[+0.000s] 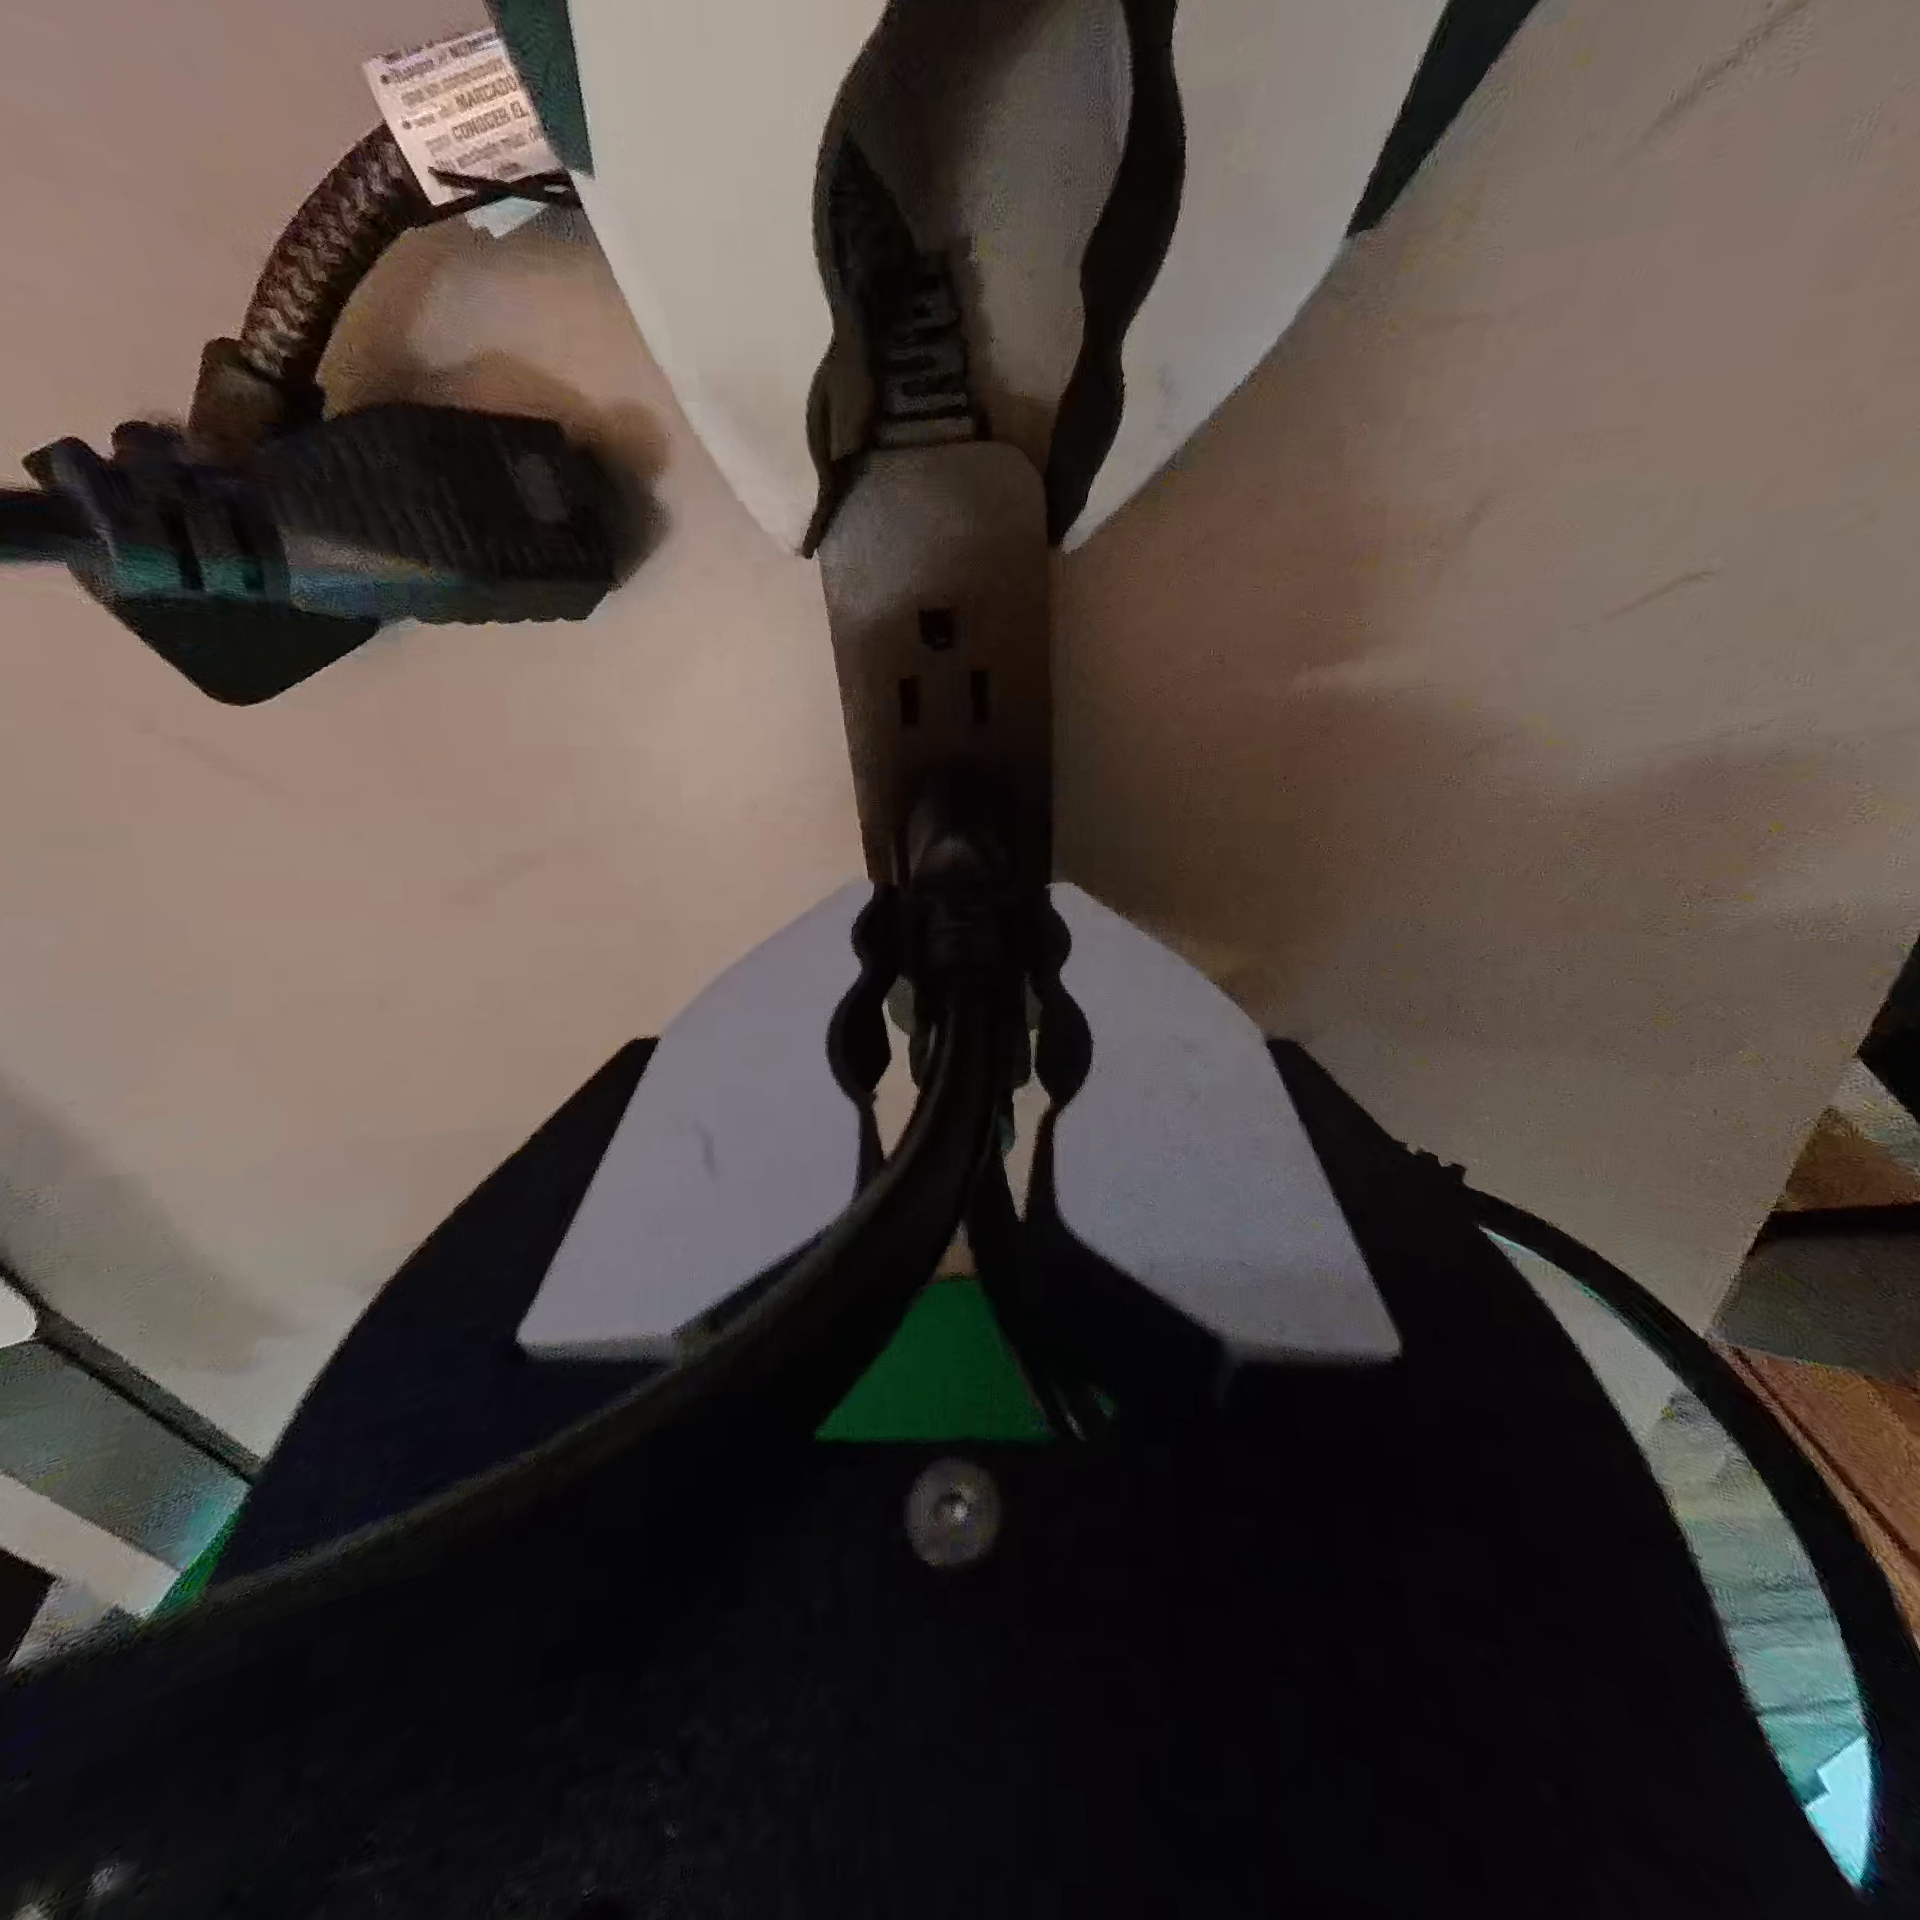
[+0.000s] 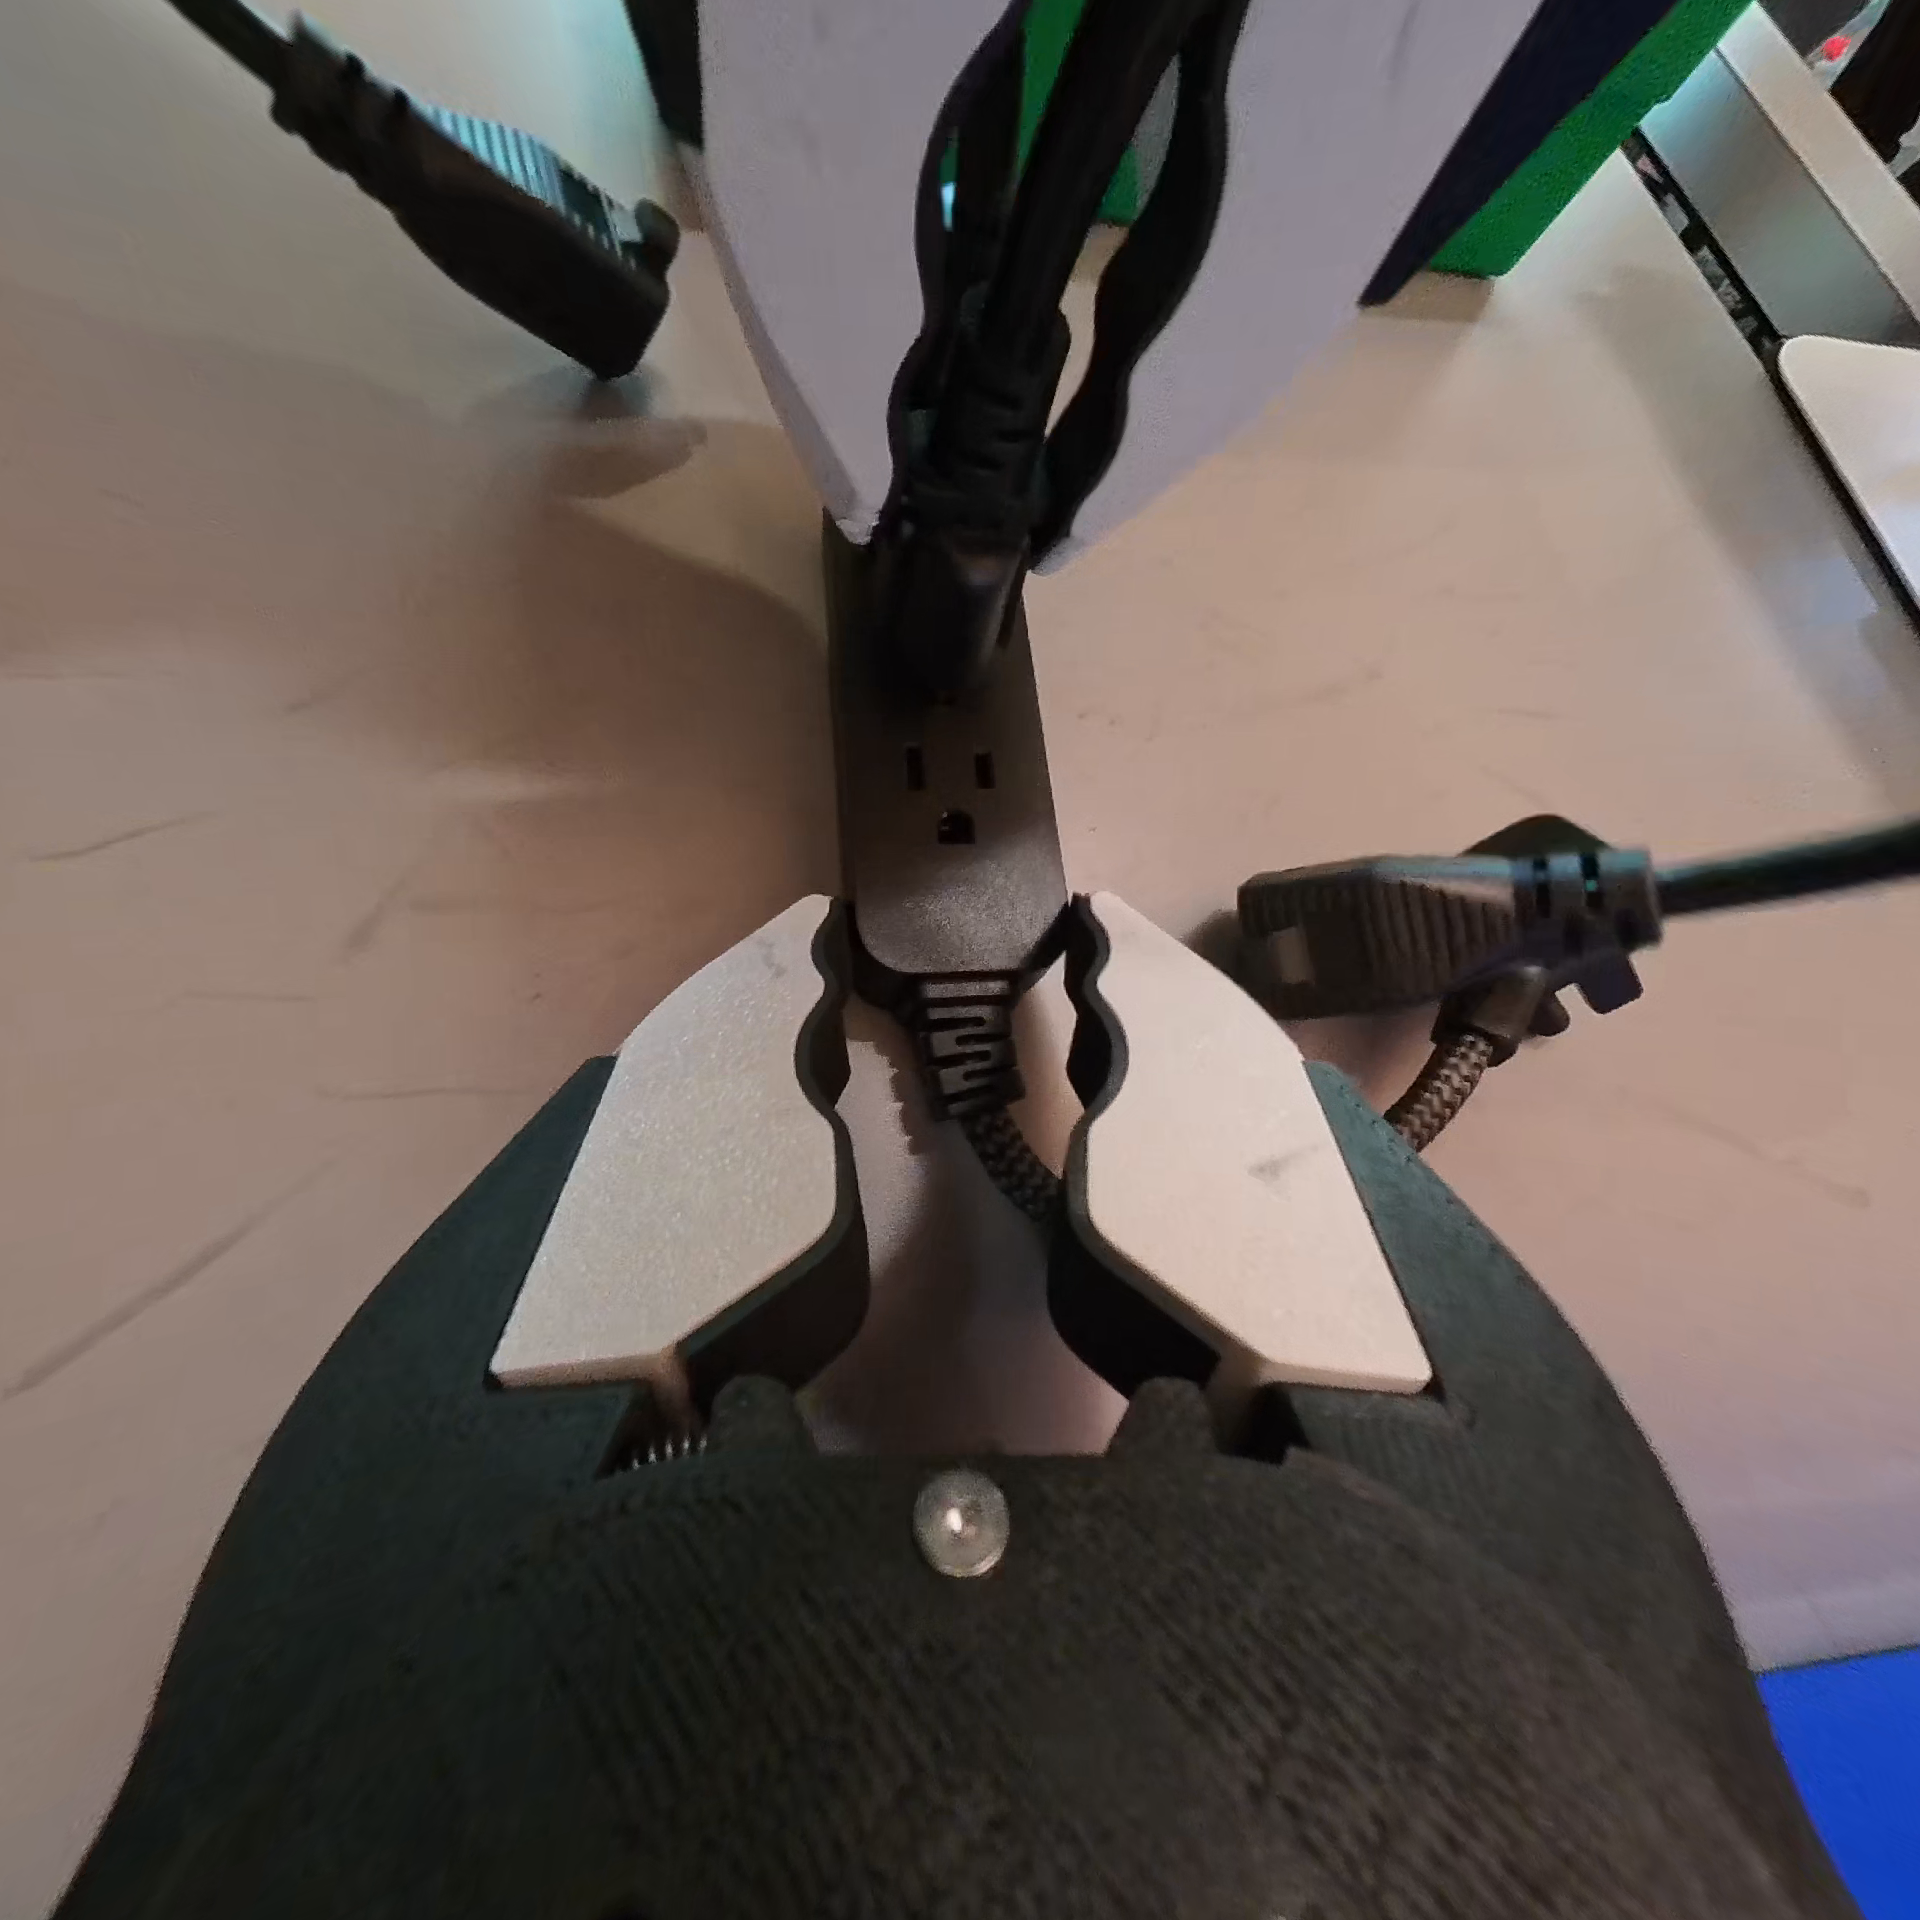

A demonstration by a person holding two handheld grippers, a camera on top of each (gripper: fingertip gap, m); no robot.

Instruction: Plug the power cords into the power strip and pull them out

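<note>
Strip pinned at its cord end by right gripper — an anchor, likely. Left gripper clamps plug at far outlet — spare plug lies beside.

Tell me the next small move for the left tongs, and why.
Probably pull the plug straight off the power strip. The left tongs are shut on it while it sits at a socket, and the right tongs brace the strip's cord end, ready to resist.
</note>
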